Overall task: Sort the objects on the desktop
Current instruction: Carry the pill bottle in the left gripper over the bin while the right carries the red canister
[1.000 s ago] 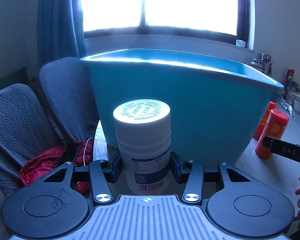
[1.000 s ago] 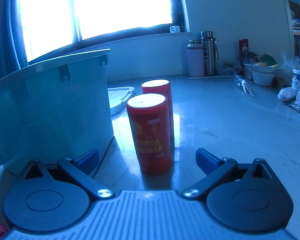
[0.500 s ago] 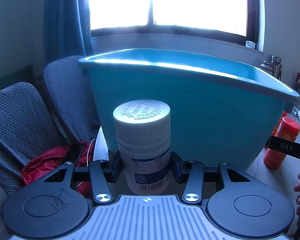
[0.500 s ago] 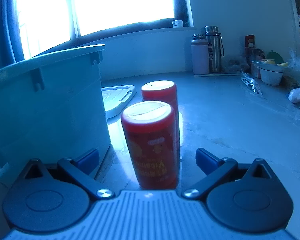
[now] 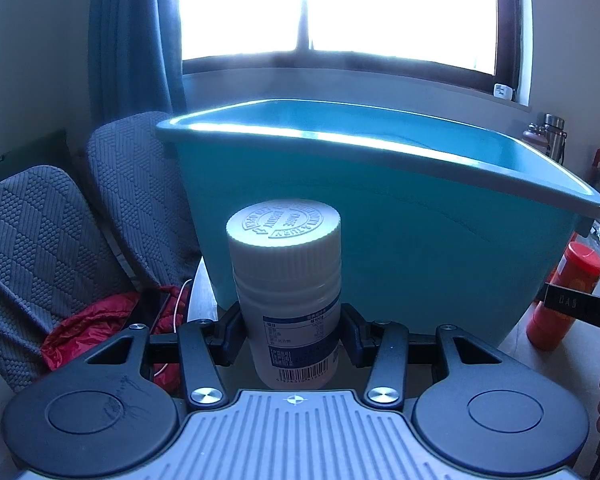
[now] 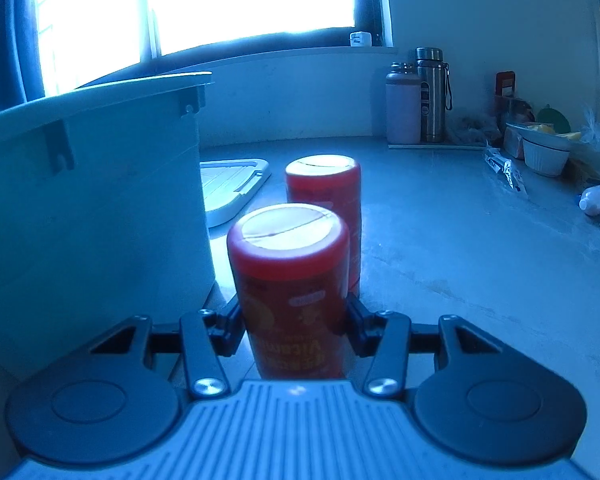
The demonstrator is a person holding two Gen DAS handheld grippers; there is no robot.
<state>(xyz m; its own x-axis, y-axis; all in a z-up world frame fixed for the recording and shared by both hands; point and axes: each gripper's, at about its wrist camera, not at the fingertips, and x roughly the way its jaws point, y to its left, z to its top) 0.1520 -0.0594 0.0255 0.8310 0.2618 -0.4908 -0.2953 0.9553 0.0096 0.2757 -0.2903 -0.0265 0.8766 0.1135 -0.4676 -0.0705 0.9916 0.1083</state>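
While bright window light washes out the background, the large teal plastic tub (image 5: 400,216) fills most of the left wrist view and rises as a pale wall (image 6: 100,184) at the left of the right wrist view, standing on the grey stone-like countertop (image 6: 460,248). Two grey quilted chair backs (image 5: 60,232) stand left of the tub, with a crumpled red cloth (image 5: 96,328) below them. Beside the tub a flat white plastic lid (image 6: 228,188) lies on the counter. Near the far wall stand a steel flask (image 6: 432,92) and a pale bottle (image 6: 402,104); bowls and packets crowd the right edge. The left gripper (image 5: 292,332) is clenched on a white plastic pill bottle (image 5: 288,300) held upright before the tub's wall; its ribbed cap bears embossed writing, its blue-and-white label a barcode, too small to read. The right gripper (image 6: 294,328) grasps a red cylindrical canister (image 6: 292,292) just beside the tub, its print upside down, partly reading "Vitami". A second red canister (image 6: 328,196) stands just behind it.
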